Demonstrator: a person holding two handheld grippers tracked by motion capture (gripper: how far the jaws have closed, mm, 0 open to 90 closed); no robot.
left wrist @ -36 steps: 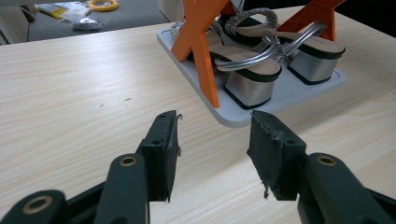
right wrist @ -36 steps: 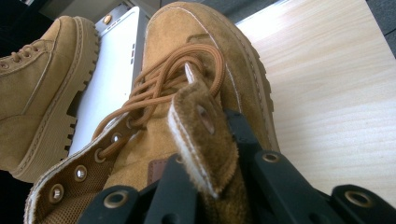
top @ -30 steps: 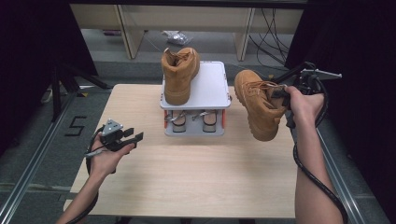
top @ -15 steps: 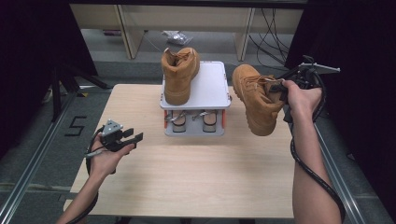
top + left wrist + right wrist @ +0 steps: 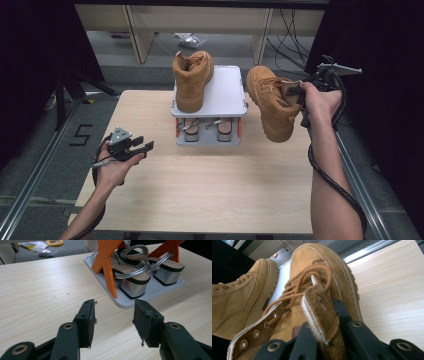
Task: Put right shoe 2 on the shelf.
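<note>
Tan boot (image 5: pixel 272 102) clamped in right gripper (image 5: pixel 299 91); left gripper (image 5: pixel 142 145) open.

Desk (image 5: pixel 210 195): light wood-grain top, rectangular. One item rests directly on it, a two-tier shoe rack (image 5: pixel 227 95) with white trays and orange cross-braced side supports, standing at the far edge, centred. Upper tray carries one tan suede boot (image 5: pixel 191 80), upright, on its left half. Lower tray holds a pair of silver block-heel sandals (image 5: pixel 140 277), side by side.

Held boot (image 5: pixel 272 102) now nearer the rack (image 5: pixel 220 95).
</note>
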